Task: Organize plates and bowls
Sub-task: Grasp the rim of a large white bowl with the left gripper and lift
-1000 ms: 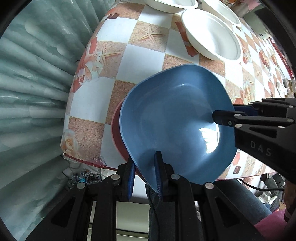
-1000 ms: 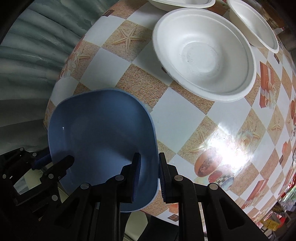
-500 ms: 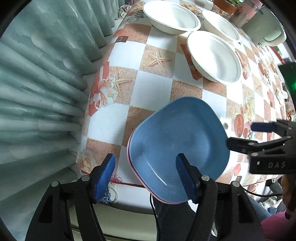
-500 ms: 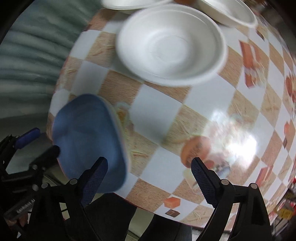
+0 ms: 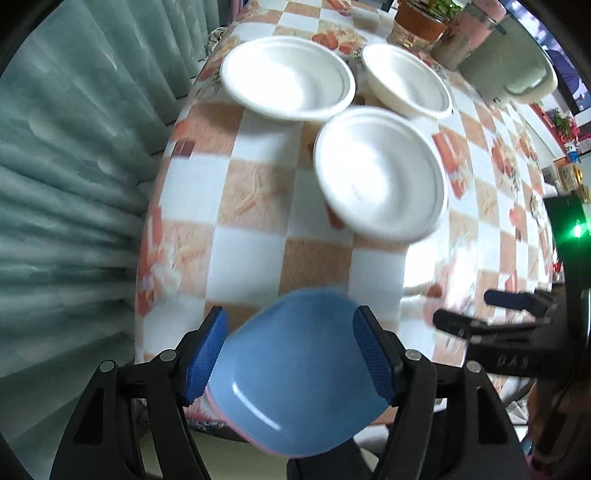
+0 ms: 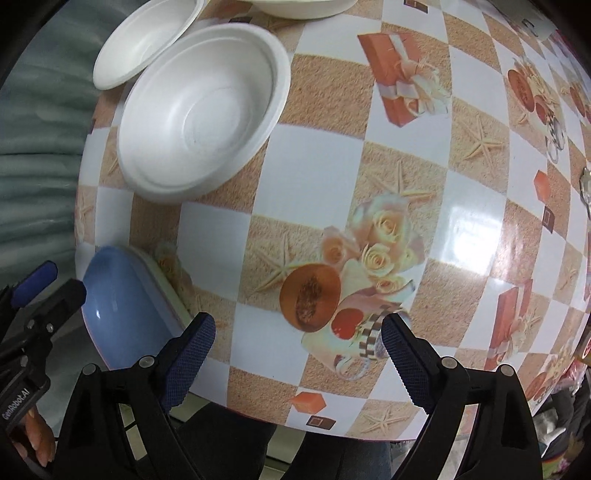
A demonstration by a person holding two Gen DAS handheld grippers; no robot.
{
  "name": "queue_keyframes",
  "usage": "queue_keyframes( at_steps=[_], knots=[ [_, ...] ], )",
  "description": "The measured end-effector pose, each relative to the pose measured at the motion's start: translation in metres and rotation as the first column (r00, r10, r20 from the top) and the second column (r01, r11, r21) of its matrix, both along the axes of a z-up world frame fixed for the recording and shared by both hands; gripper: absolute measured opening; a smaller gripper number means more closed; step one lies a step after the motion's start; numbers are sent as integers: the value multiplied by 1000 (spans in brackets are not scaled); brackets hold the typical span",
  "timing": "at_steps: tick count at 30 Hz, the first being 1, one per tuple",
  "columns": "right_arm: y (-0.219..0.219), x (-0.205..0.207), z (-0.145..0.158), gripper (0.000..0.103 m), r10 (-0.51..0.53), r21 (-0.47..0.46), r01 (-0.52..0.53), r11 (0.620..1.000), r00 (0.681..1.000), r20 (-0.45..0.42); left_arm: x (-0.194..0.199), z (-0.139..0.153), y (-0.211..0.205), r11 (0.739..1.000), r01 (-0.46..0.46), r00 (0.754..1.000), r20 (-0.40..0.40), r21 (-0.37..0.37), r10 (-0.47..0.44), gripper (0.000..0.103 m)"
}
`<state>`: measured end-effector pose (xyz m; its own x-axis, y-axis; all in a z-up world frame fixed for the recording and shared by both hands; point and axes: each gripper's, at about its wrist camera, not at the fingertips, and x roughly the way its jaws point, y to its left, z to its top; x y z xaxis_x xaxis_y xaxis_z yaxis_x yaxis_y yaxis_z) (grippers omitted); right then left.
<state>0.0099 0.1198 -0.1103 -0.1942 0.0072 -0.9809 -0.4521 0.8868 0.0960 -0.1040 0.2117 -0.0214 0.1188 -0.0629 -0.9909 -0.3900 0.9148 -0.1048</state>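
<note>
A blue plate (image 5: 295, 373) rests on a pink plate (image 5: 236, 430) at the near corner of the checked table (image 5: 251, 254). My left gripper (image 5: 289, 314) hangs above the stack, its jaws opening, pads apart from the plate's rim. Three white bowls stand further back: the nearest bowl (image 5: 380, 173), a left one (image 5: 288, 79) and a right one (image 5: 406, 81). My right gripper (image 6: 297, 321) is open over bare tablecloth, right of the blue plate (image 6: 122, 306), nothing between its fingers. The nearest bowl (image 6: 199, 114) lies ahead to its left.
A green curtain (image 5: 74, 184) hangs close along the table's left side. A potted plant (image 5: 421, 22), jars and a grey pot (image 5: 509, 62) crowd the far end. The table's near edge (image 6: 332, 432) runs just under my right gripper, with a person's legs below.
Both grippers were shut on the blue plate's rim and have let go and opened. The plate now sits on the pink one. My left gripper rose; my right swung right.
</note>
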Motion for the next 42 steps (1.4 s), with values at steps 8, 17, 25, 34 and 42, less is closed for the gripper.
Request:
queue_keyframes(
  at_steps=[8,17,25,34,42],
  knots=[
    [7,40,11,93,-25,3,25,1000,999,25,29,-4,15,999,-51,999,-12,-10,51,74],
    [32,113,25,92,-37,21,35,999,993,112,67,-21,31,994,-105,994,-25,-13,105,74],
    [64,161,15,92,-1,19,-2,1000,990,143,93,-51,38,993,-116,991,-62,3,116,73],
    [72,161,-6,46,19,40,-22,999,997,68,104,-74,37,990,-111,990,-92,-83,104,23],
    [55,167,-6,21,2,58,-4,998,1000,22,113,-68,7,998,-35,996,-90,-48,30,21]
  ],
)
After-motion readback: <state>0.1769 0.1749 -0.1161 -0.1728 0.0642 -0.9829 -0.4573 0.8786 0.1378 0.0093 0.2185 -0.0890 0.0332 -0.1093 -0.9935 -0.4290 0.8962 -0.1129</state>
